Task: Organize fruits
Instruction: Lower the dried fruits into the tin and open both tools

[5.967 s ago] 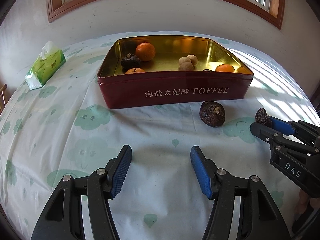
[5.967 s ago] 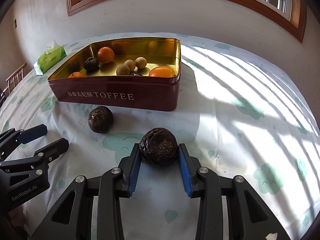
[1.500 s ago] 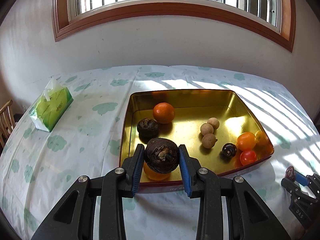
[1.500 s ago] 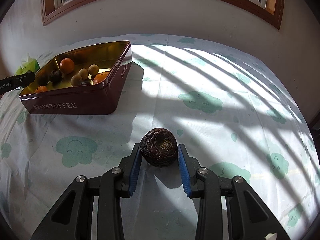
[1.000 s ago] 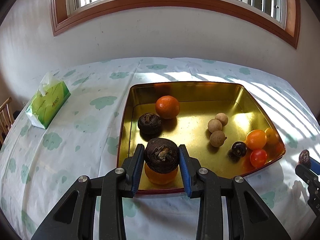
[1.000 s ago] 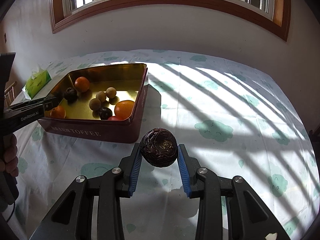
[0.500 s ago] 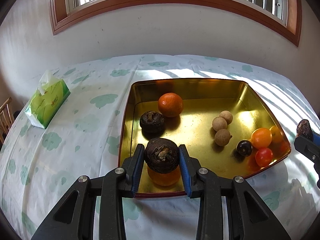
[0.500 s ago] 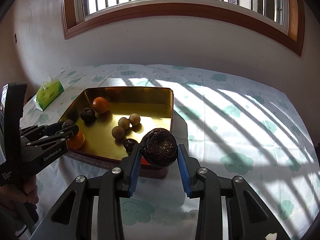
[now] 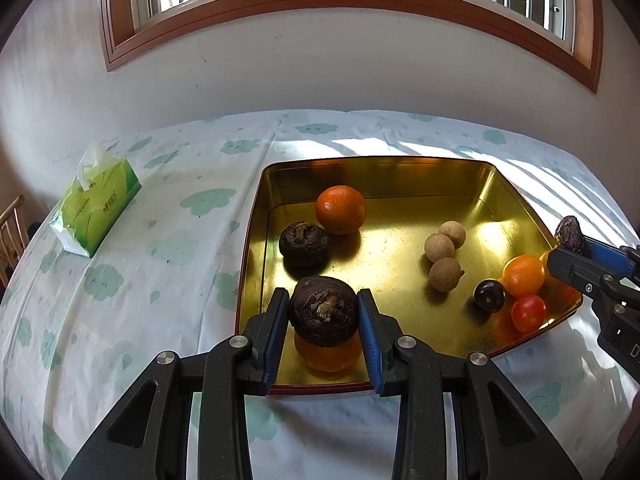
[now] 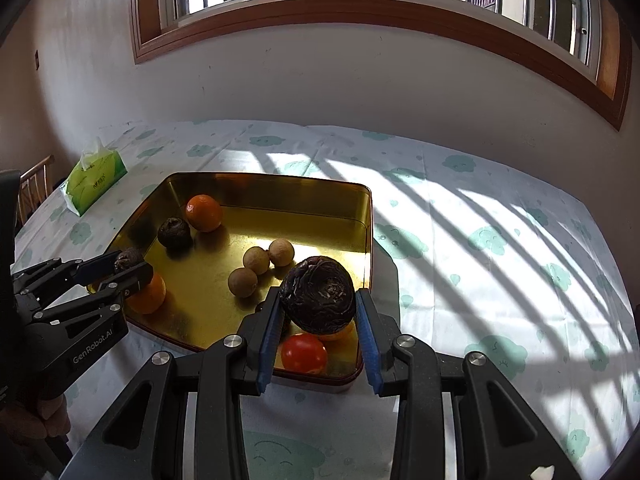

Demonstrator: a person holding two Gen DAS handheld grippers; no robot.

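My left gripper (image 9: 323, 316) is shut on a dark wrinkled fruit (image 9: 323, 310) and holds it over the near left corner of the gold tin (image 9: 400, 172), just above an orange (image 9: 328, 354). My right gripper (image 10: 317, 310) is shut on a second dark wrinkled fruit (image 10: 318, 298), which hangs over the tin's near right corner (image 10: 360, 208) above a red tomato (image 10: 303, 353). Inside the tin lie another dark fruit (image 9: 304, 243), an orange (image 9: 341, 209), three tan longans (image 9: 439, 247), a small dark round fruit (image 9: 489, 295) and small orange and red tomatoes (image 9: 523, 275).
A green tissue pack (image 9: 96, 208) lies at the far left of the cloud-print tablecloth (image 10: 500, 248). A wooden chair (image 10: 34, 184) stands beyond the left table edge. A wall with a window rises behind the table. A hand (image 10: 36, 416) holds the left gripper.
The right gripper has carried its dark fruit leftwards from above the cloth to over the tin's near right corner. The left gripper has stayed put with its fruit.
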